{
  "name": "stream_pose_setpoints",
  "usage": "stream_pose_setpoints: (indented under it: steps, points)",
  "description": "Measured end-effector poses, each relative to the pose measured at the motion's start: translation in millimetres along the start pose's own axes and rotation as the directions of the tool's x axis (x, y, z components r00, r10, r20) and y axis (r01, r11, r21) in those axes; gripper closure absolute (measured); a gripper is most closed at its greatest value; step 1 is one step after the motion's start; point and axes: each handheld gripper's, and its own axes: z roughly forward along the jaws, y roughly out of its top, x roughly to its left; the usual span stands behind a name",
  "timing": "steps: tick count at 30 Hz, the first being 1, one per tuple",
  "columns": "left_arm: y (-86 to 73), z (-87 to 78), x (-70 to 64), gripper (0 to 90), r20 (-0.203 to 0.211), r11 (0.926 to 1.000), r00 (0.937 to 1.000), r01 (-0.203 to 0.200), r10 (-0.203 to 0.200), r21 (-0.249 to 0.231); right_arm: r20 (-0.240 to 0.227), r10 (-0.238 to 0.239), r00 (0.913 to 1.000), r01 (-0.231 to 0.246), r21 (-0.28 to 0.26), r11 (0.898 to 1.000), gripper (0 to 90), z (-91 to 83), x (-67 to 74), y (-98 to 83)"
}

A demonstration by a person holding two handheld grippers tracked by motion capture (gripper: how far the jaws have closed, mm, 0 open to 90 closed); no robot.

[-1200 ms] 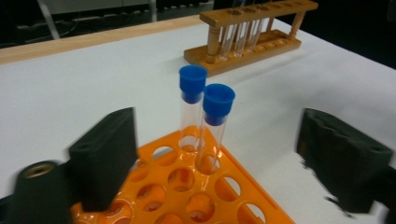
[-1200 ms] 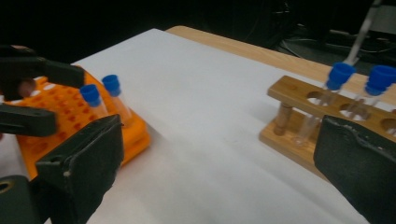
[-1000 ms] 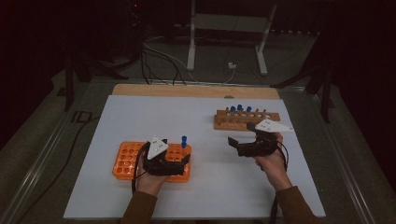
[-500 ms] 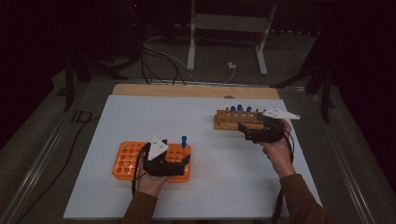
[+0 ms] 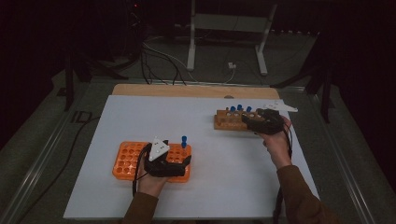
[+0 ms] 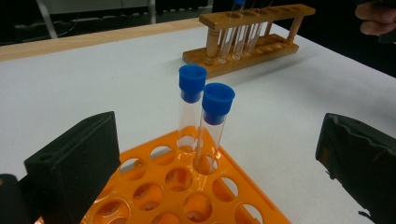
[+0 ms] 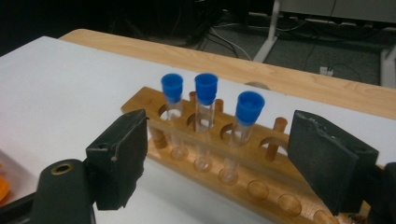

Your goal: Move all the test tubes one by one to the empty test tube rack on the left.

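Note:
An orange rack (image 5: 125, 162) lies at the front left, and two blue-capped glass tubes (image 6: 205, 119) stand in its far corner. My left gripper (image 5: 183, 159) rests over that rack, open, its jaws wide on either side of the two tubes (image 5: 184, 140) without touching them. At the back right sits a wooden rack (image 5: 226, 123) holding three blue-capped tubes (image 7: 205, 93). My right gripper (image 5: 248, 122) is level at the rack's right end. It is open and its jaws have just been closing. The tubes stand ahead between its fingers (image 7: 327, 158), which press on nothing.
A white sheet (image 5: 224, 186) covers the table, with a bare wooden strip (image 5: 177, 90) along the far edge. Beyond the table are a metal stand (image 5: 191, 46) and floor cables (image 5: 159, 56). The wooden rack (image 7: 280, 200) has empty holes on its near right.
My right gripper has travelled from mid-table up and right to the wooden rack, and its jaws look narrower. The left gripper has stayed over the orange rack.

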Motion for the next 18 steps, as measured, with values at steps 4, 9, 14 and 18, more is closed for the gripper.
stream_pose_setpoints:
  steps: [4,9,14,18]
  points:
    - [0.2,0.0,-0.4,0.4,0.004,1.0000,1.0000,0.001,-0.001,-0.004,0.027,-0.003,0.9996,0.003,0.005,1.000,21.7,6.1,-3.1,3.3]
    - [0.4,-1.3,-0.5,0.4,0.006,1.0000,1.0000,0.001,-0.001,-0.009,0.054,0.006,0.9985,-0.006,0.003,1.000,23.8,12.6,-6.2,3.6]
    - [0.9,-2.1,-0.4,0.4,0.007,0.9999,1.0000,0.004,-0.004,-0.012,0.070,0.015,0.9975,-0.015,0.004,1.000,26.2,19.8,-8.9,0.8]
    - [1.3,-2.7,1.6,0.4,0.005,0.9999,1.0000,0.006,-0.006,-0.014,0.092,0.001,0.9958,-0.002,0.006,1.000,30.8,24.8,-9.8,-0.5]
